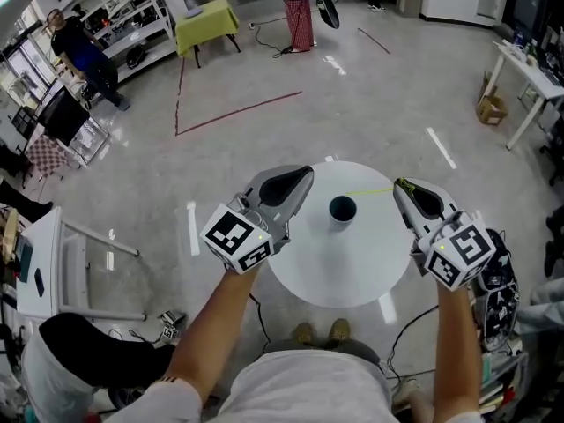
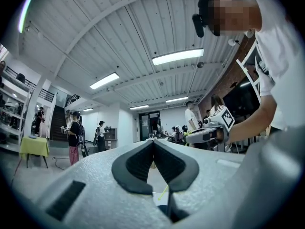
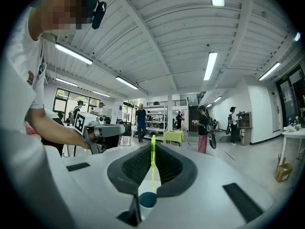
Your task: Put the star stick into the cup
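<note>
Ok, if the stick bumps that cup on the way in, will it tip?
Quite possibly: the cup looks small and narrow, so likely light. It stands free on the smooth white table, so it may slide too. The stick in the right hand-held gripper looks thin and may flex first.

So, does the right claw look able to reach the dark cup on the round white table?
Probably yes. The right claw, shut on a thin yellow-green stick, hangs beside the dark round cup on the round white table, with nothing standing between them.
</note>
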### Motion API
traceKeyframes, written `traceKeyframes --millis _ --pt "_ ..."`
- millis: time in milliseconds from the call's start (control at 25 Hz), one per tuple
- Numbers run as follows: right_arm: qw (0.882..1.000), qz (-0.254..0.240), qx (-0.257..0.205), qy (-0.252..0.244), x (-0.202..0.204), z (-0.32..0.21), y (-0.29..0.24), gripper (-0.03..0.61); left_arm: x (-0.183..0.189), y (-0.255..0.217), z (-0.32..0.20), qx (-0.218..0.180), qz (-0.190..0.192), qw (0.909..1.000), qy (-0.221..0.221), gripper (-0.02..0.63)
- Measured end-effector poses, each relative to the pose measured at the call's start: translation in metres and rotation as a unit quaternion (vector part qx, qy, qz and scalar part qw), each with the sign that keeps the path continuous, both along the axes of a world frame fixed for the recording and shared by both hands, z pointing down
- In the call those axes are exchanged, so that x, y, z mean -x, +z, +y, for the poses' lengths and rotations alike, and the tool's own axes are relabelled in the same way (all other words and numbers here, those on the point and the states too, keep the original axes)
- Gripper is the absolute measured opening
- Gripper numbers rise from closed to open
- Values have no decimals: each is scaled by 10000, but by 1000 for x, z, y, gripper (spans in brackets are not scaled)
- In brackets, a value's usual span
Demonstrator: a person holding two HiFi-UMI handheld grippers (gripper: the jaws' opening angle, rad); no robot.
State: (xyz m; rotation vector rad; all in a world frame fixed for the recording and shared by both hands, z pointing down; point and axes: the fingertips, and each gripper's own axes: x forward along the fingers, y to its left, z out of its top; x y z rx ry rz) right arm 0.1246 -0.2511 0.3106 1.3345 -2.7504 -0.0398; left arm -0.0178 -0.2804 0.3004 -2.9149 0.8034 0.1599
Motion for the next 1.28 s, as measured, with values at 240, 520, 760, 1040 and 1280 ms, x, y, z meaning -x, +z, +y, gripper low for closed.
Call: traceKeyframes --millis 240,520,760,1040,1280 --pt "9993 26 294 -212 8 -18 26 23 -7 24 -10 155 -104 9998 18 15" --pt "9967 261 657 -387 19 -32 52 23 -16 43 -19 376 -109 9992 -16 15" --pt "9929 465 945 -547 29 -40 76 23 -21 61 -21 508 -167 9986 -39 15" --pt "9885 645 1222 -614 39 -53 103 23 -24 79 -26 680 -228 9974 -74 15" --pt "9836 828 1443 -691 48 -62 128 23 -24 91 -32 807 -307 9962 -92 15"
